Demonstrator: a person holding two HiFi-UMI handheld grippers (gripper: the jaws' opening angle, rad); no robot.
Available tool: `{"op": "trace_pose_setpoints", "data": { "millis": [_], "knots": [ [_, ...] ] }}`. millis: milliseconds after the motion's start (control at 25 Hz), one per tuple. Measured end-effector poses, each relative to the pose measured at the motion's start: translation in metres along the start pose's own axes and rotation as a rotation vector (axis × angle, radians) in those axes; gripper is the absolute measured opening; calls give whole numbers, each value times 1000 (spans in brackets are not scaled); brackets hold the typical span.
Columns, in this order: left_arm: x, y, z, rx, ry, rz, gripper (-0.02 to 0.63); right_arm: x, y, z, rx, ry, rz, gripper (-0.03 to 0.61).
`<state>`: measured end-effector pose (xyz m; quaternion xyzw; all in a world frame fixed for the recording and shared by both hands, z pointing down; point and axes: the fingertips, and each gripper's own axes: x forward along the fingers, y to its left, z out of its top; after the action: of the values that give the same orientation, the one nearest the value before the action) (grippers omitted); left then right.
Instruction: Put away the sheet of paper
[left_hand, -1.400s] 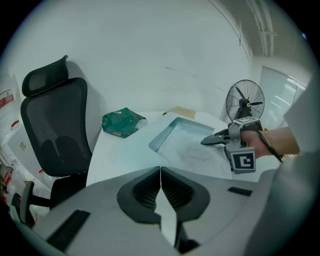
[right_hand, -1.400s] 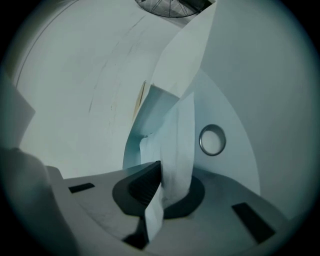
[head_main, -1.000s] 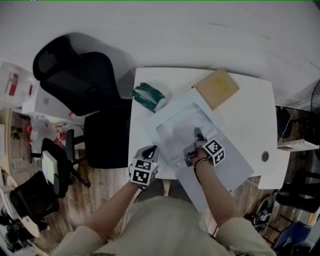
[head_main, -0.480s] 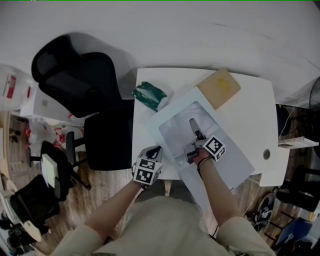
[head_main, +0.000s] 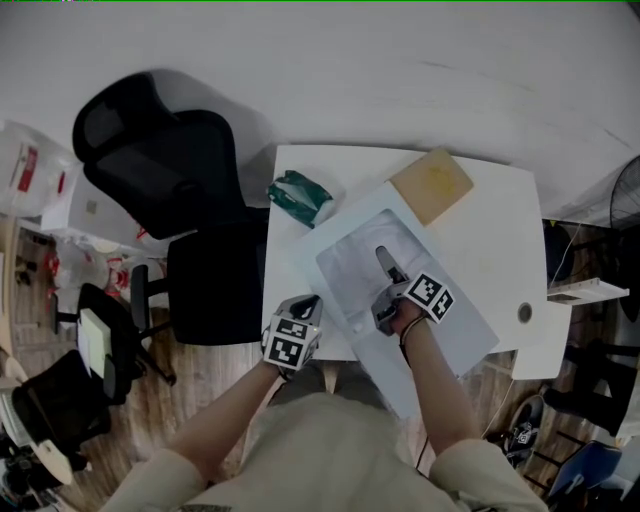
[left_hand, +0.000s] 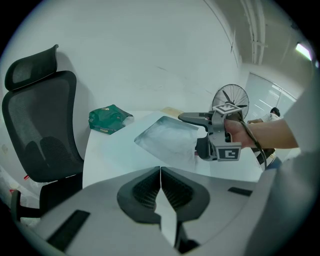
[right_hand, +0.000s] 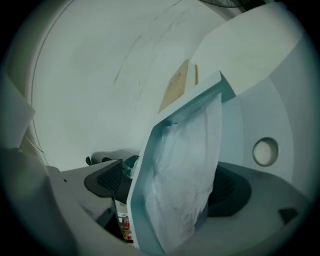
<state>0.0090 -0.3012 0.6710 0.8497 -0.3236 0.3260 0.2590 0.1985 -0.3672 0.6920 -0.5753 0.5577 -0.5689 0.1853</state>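
A crumpled white sheet of paper (head_main: 352, 268) lies on a pale blue folder (head_main: 445, 325) spread across the white table (head_main: 490, 235). My right gripper (head_main: 381, 286) is over the sheet's near edge, and its jaws are opening. In the right gripper view the sheet (right_hand: 187, 170) and the folder's edge (right_hand: 144, 172) stand between the wide-spread jaws of that gripper (right_hand: 167, 186), and neither pad presses on them. My left gripper (head_main: 303, 304) hovers at the table's front left edge. Its jaws (left_hand: 160, 172) are shut with nothing in them.
A green packet (head_main: 297, 196) lies at the table's far left, and a brown envelope (head_main: 432, 185) lies beyond the folder. A round cable hole (head_main: 525, 313) sits near the right edge. A black office chair (head_main: 165, 170) stands left of the table. A fan (left_hand: 230, 95) stands behind.
The right gripper's jaws have gone from shut on the sheet to wide apart. The left gripper has hardly moved.
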Motion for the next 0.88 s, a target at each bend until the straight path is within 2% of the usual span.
{"op": "trace_pose_setpoints", "data": {
  "millis": [80, 200, 360, 520, 800, 840, 880],
  "knots": [
    [-4, 0, 3, -1, -12, 4, 21, -8, 0, 0, -23, 9, -35, 491],
    [-10, 4, 8, -3, -30, 15, 21, -22, 11, 2, -64, 19, -41, 491],
    [-20, 14, 18, 23, -57, 44, 21, -40, 33, 9, -216, 24, -47, 488],
    [-31, 20, 36, 38, -90, 56, 21, -61, 51, 24, -321, -4, -60, 486],
    [-54, 22, 81, 71, -189, 63, 21, -96, 96, 43, -460, -48, -5, 482],
    [-59, 21, 90, 78, -207, 64, 21, -101, 105, 45, -491, -55, 6, 470],
    [-64, 21, 99, 85, -227, 65, 21, -107, 114, 48, -524, -66, 18, 431]
  ]
}}
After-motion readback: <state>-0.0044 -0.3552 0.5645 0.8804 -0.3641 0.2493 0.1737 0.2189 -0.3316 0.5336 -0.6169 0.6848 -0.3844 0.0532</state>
